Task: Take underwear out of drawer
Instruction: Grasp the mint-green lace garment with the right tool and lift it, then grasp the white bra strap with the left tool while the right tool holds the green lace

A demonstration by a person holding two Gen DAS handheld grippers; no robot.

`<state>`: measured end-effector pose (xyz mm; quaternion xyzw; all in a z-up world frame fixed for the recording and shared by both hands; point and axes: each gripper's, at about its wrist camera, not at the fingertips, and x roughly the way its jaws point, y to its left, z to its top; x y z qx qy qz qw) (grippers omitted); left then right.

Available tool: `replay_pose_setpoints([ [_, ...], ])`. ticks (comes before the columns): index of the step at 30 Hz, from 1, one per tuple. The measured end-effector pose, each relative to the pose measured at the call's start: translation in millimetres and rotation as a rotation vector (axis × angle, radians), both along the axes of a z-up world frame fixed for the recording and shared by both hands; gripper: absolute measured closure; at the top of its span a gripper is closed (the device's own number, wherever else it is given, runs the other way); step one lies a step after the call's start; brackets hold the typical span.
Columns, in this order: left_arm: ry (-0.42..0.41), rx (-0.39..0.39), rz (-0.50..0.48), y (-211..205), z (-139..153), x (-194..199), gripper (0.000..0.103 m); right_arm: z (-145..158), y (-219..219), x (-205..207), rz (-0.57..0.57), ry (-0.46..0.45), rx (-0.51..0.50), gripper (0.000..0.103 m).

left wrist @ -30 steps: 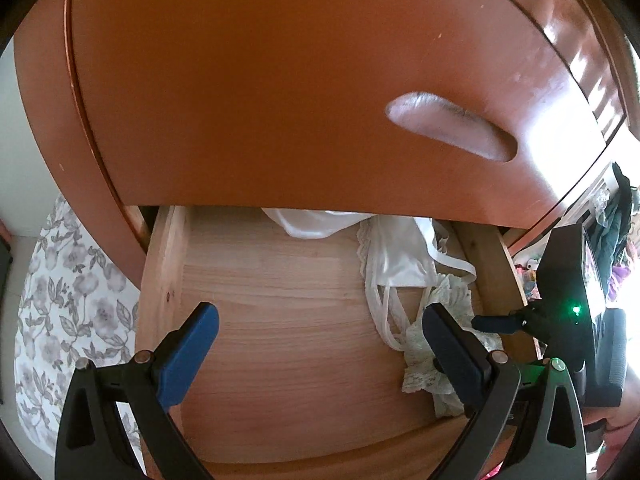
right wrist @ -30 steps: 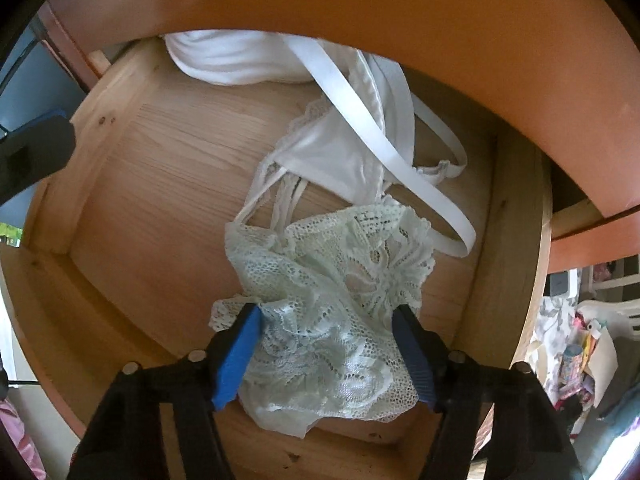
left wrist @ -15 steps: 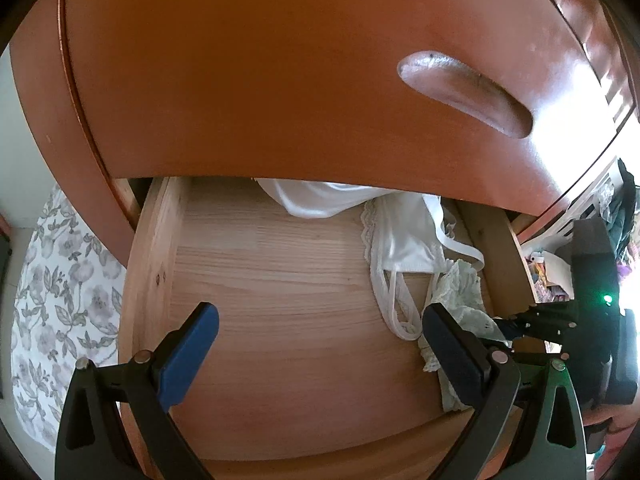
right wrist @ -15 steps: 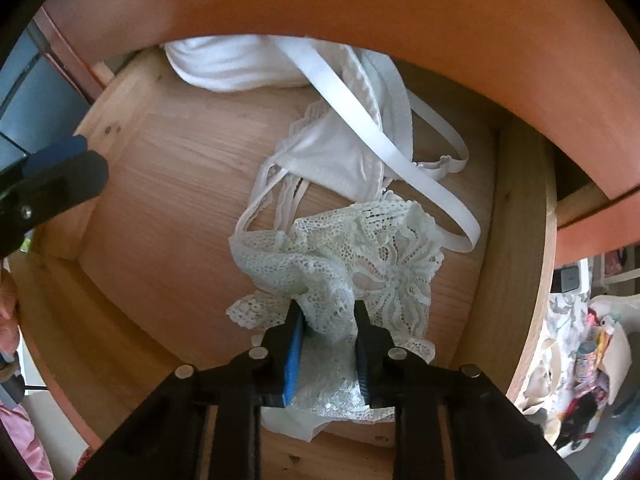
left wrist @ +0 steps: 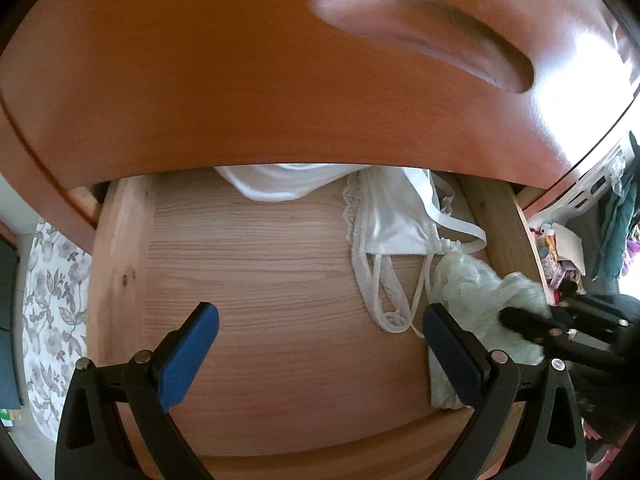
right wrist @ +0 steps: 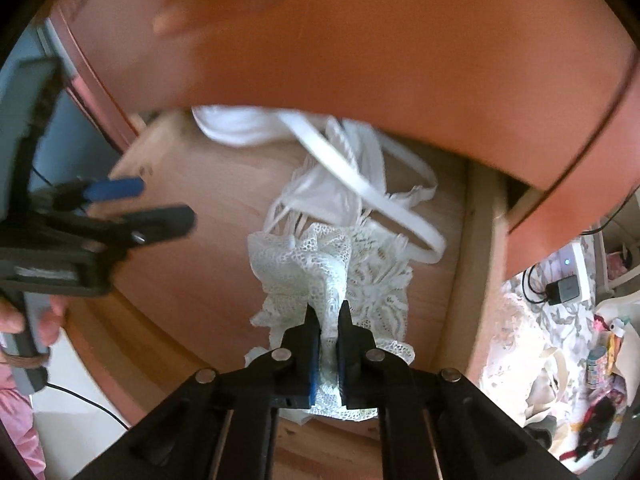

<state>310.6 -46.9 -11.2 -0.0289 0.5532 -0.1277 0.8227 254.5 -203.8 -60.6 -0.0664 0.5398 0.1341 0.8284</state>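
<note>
The right gripper (right wrist: 328, 330) is nearest in its own view, its two blue-padded fingers pressed together on a pinched fold of the lace underwear (right wrist: 340, 276), which rises in a bunched ridge from the rest of the pale lace spread on the floor of the open wooden drawer (right wrist: 192, 264). In the left wrist view the same lace piece (left wrist: 476, 300) sits blurred near the drawer's front right corner, with the dark tips of the right gripper (left wrist: 532, 326) reaching into it from the right.

The left gripper (left wrist: 320, 356) hovers over the bare wood of the drawer (left wrist: 256, 280) with its fingers spread wide and nothing between them; the blue pad of its left finger (left wrist: 188, 356) lies over the empty boards, the right one just beside the lace. From the right wrist view it appears at the left edge (right wrist: 132, 208), held by a hand (right wrist: 24, 320).

Beyond the lace lies a white strappy garment (left wrist: 392, 224) with a lace trim and thin loops trailing toward the front, touching the lace piece at its near edge. Farther back a plain white folded cloth (left wrist: 276, 184) runs under the reddish-brown panel (left wrist: 240, 80) above the drawer, which has a recessed oval pull (left wrist: 424, 32). To the far right, past the drawer's side, lies a clutter of bags and small items (right wrist: 592, 360), and to the left a floral patterned fabric (left wrist: 52, 300)
</note>
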Motion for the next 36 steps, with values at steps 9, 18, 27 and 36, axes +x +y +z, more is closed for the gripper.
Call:
replay_pose_setpoints([
  [9,0.079,0.016,0.030,-30,-11,13,0.002,66,-40,-16,-0.061,-0.163,0.123,0.096],
  [18,0.137,0.062,0.067,-51,-21,28,0.009,107,-68,-27,-0.088,-0.269,0.223,0.096],
  [27,0.254,0.127,0.063,-78,-42,45,0.027,125,-86,-42,-0.094,-0.333,0.247,0.096],
  [36,0.300,0.183,0.076,-99,-64,64,0.043,120,-97,-44,-0.096,-0.339,0.265,0.096],
])
